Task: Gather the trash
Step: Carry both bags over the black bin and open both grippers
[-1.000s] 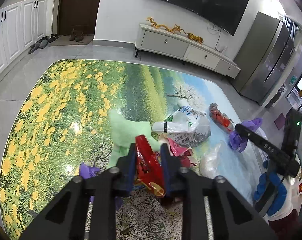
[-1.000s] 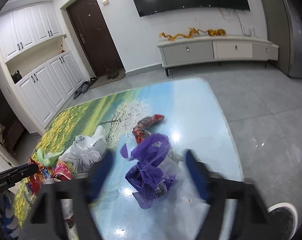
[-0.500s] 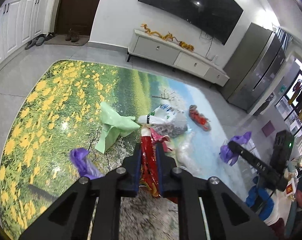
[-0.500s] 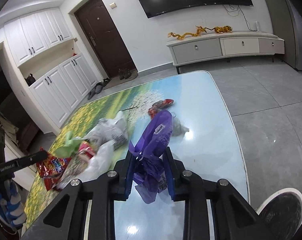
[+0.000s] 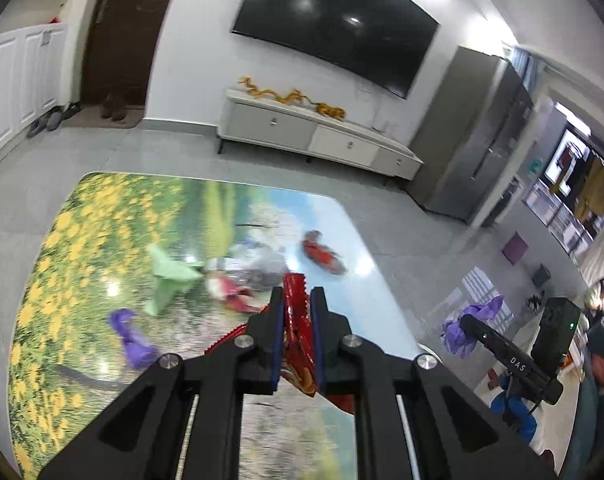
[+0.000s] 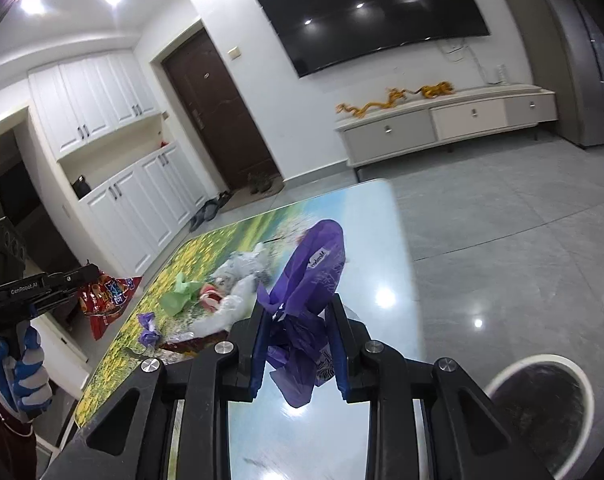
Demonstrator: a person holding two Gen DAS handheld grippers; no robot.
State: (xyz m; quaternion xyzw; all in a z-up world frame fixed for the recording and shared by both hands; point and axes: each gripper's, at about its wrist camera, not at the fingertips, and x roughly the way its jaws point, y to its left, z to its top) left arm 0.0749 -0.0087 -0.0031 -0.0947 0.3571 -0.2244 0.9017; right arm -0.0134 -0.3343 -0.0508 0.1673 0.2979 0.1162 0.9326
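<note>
- Left wrist view: the left hand-held gripper is narrow and clamps a red snack wrapper, which hangs between its pads above the desk. The pads already hold it firmly, so I judge no more squeezing is needed.
- On the desk there are a green bag, a small purple bag, a grey-white bag and another red wrapper. They lie near each other but apart from the held wrapper; they are for later rounds.
- At the right edge the right hand-held gripper shows with purple plastic at its tip, beyond the desk edge.
- To do this step well, keep the wrapper hanging free and carry it to the bin without brushing the other trash.
- Right wrist view: the right hand-held gripper is partly closed on a purple plastic bag; the bag fills the gap and sticks out above and below the pads.
- A white round bin with a dark inside stands on the floor at the lower right, just beside the desk corner. I think it is the goal.
- The bag is soft and loose, so release only when it is well over the opening, or a hanging part may catch the rim.
- A gloved hand holds the left hand-held gripper at the left, well apart from the bin; it should wait or follow so the two do not cross.
</note>
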